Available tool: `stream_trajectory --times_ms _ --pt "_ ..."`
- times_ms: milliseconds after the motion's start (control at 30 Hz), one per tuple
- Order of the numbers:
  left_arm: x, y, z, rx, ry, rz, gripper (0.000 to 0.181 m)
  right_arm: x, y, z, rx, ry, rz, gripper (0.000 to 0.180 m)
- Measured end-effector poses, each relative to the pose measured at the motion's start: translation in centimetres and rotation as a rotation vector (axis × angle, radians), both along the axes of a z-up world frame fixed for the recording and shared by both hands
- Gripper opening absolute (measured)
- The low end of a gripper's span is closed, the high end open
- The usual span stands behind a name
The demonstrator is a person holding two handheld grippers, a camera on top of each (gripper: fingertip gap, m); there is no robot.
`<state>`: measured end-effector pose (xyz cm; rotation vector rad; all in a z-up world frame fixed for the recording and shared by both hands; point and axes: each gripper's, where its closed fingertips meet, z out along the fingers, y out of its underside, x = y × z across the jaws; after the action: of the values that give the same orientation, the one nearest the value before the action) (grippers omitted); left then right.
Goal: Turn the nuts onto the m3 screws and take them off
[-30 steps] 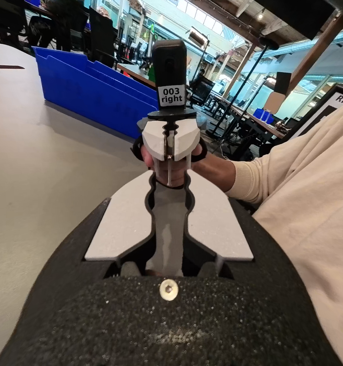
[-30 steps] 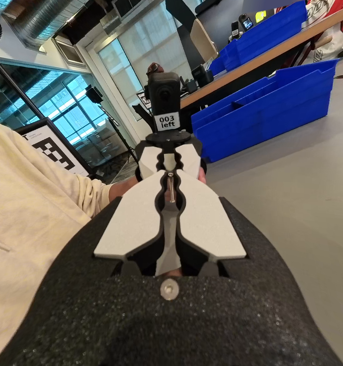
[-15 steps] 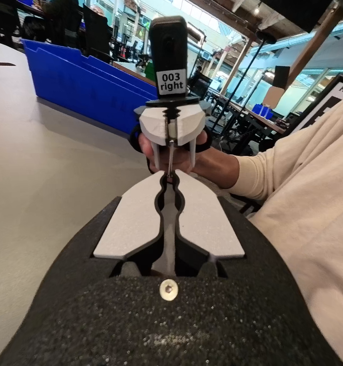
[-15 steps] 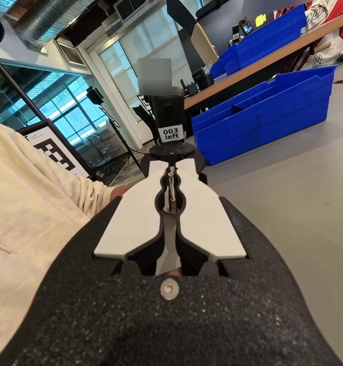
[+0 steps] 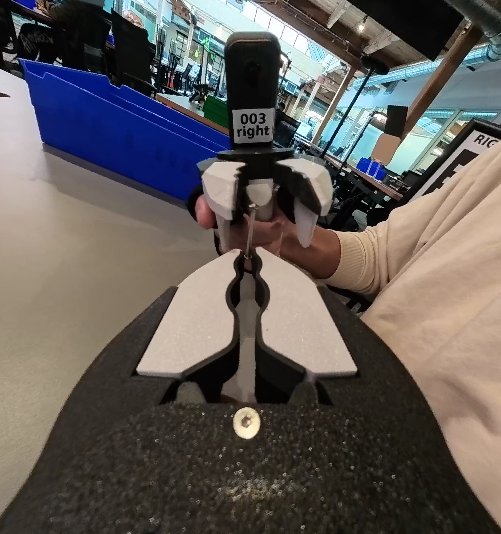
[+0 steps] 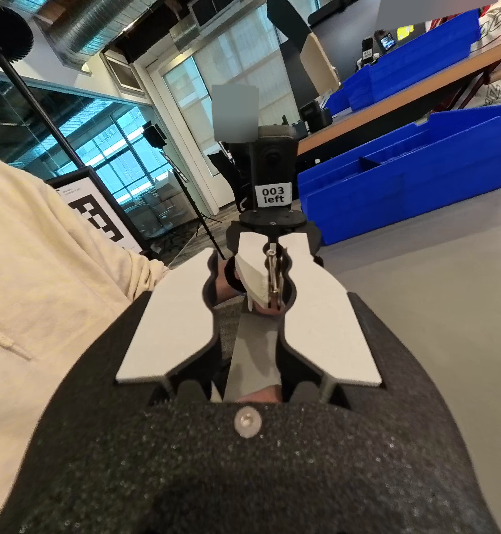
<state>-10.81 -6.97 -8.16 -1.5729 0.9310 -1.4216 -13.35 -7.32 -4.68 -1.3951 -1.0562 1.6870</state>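
Observation:
A thin silver screw [image 5: 250, 231] stands upright with its head on top. My left gripper [image 5: 247, 254] is shut on the screw's lower end, where a small nut [image 5: 247, 256] sits at the fingertips. My right gripper [image 5: 263, 242] faces it with its jaws wide apart, one finger on each side of the screw, touching nothing. In the right wrist view my right gripper [image 6: 253, 255] is open around the left gripper [image 6: 272, 297], which holds the screw [image 6: 272, 271] between its closed fingers.
Both grippers are held above a grey table [image 5: 55, 260]. A long blue bin [image 5: 113, 124] stands on it behind the grippers, also in the right wrist view [image 6: 402, 196]. A person's cream sleeve [image 5: 431, 260] fills the side. A framed sign [image 6: 96, 213] stands beyond. The tips of both grippers are at nearly the same place.
The screw has passed from right to left: the left gripper shut on its lower end while the right still held it, then the right gripper opened wide and let go.

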Motion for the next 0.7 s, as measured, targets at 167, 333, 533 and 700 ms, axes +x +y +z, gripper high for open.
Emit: stream_trajectory --times_ms 167,333,533,700 --pt "-0.6 0.7 -0.2 -0.005 0.001 0.032 0.004 0.3 0.2 0.2 0.020 0.004 -0.030 0.040" --pt "-0.5 0.6 -0.3 -0.005 0.004 0.023 0.004 0.3 1.0 0.0 0.036 -0.022 -0.065 0.040" --pt "-0.6 1.4 -1.4 -0.005 0.037 0.062 0.004 1.6 3.0 -1.2 0.066 -0.082 -0.175 0.038" --pt "-2.8 2.8 -1.1 0.005 0.042 0.170 0.004 6.8 5.6 -4.4 0.067 -0.264 -0.425 0.031"
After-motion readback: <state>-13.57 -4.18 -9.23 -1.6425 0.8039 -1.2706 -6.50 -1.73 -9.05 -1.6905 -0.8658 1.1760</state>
